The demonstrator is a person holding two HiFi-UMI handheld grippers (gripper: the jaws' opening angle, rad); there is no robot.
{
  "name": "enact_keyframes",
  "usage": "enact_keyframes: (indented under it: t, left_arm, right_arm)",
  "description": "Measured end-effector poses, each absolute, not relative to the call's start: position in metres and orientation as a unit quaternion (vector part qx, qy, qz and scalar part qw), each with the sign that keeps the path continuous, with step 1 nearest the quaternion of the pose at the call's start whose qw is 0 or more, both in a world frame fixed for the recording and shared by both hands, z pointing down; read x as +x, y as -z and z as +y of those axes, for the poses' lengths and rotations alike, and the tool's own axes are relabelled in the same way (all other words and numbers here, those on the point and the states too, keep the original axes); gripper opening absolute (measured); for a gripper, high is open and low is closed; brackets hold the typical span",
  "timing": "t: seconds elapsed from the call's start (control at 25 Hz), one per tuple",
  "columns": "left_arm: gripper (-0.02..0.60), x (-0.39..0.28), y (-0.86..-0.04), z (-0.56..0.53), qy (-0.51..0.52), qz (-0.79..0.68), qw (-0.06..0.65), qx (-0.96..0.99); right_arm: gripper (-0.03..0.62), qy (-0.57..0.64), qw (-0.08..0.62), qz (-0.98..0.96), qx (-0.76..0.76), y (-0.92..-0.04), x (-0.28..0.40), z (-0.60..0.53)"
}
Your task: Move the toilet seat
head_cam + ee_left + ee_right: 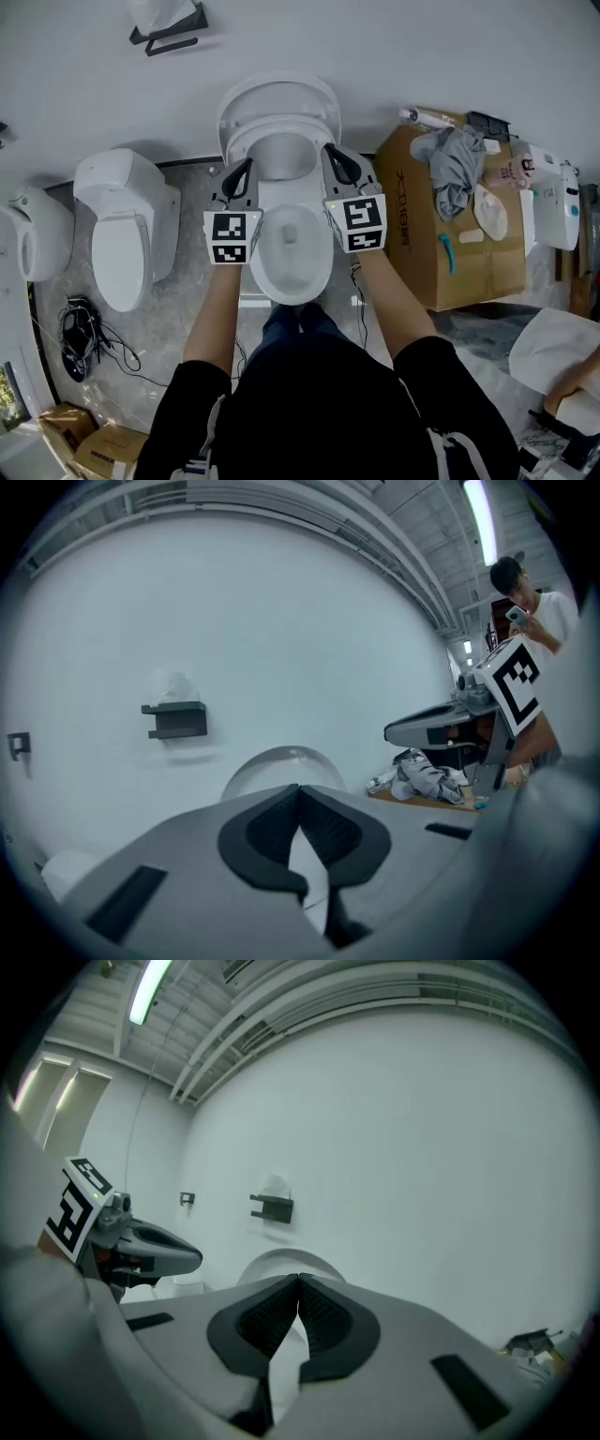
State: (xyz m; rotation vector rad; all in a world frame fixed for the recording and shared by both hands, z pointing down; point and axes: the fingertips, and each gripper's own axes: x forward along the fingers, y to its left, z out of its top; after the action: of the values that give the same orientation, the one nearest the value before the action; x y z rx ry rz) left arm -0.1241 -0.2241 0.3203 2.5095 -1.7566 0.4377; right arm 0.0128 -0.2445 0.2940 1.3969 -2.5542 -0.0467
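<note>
Place: a workshop or test hall fitted out as a mock bathroom, not a home.
Fixtures: white toilets lined up along one bare white wall (422, 47); a middle toilet (291, 258), with a second toilet (127, 234) to its left.
Floor: loose cables (80, 337) and an open cardboard box (412, 244) holding cloth.
Ceiling: high, with exposed ducts and a tube light (150, 988).

Grey stone floor (178, 309), open toilet (292, 246), closed toilet (127, 230) beside it, cardboard box (405, 230), tangled cables (77, 339)
</note>
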Motion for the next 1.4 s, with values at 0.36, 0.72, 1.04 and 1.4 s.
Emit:
enact_keyframes:
  t: [0.36, 0.72, 1.04, 1.4]
  left_arm:
    - [0.008, -0.104, -0.258, -0.115, -0.111, -0.579, -0.03, 0.807]
    - [0.008, -0.101, -0.236, -0.023, -0.089, -0.581, -0.041, 0.808]
    - [0.008, -0.101, -0.231, 0.004, -0.084, -0.591, -0.031, 0.802]
    - [0.008, -0.098, -0.218, 0.006, -0.061, -0.586, -0.049, 0.807]
  right_arm:
    - [0.023, 0.021, 0.06, -0.852, 0.519, -0.248, 0.046, -0.134]
    - [0.023, 0.051, 0.05, -0.859, 0.507, -0.231, 0.059, -0.038]
    - [0.023, 0.028, 0.032, -0.861, 0.507, -0.231, 0.052, -0.008]
    - [0.023, 0.044, 0.016, -0.856, 0.515, -0.21, 0.054, -0.01]
